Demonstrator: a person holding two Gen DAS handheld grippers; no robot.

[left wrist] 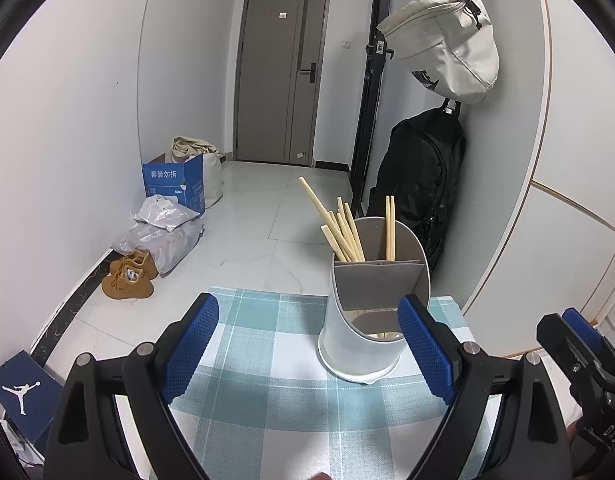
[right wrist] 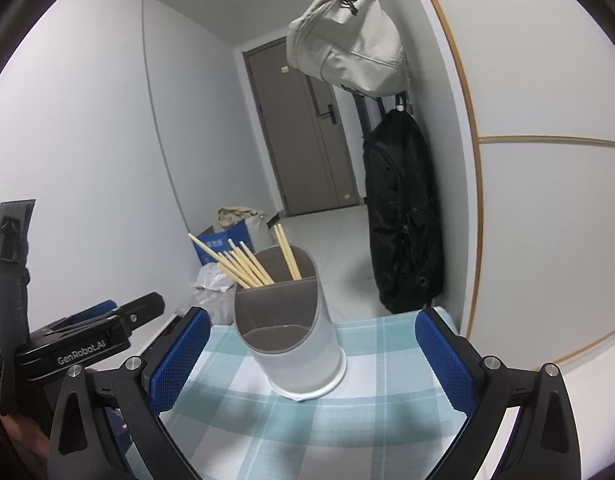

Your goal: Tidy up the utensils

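Left gripper (left wrist: 307, 350): blue ribbed pads spread wide, holding nothing, low over the checked cloth (left wrist: 263, 396). Right gripper (right wrist: 313, 360): likewise spread and empty. Between and just beyond both, the holder (left wrist: 367, 320) stands upright on the cloth, a smooth white cylinder with a slanted mouth and grey dividers. Chopsticks (left wrist: 343, 232), pale straight wooden sticks, stand in its rear compartments: one bundle leans up and left, a pair (left wrist: 390, 228) stands near vertical. Beyond, a black backpack (left wrist: 419, 184) hangs on the wall.
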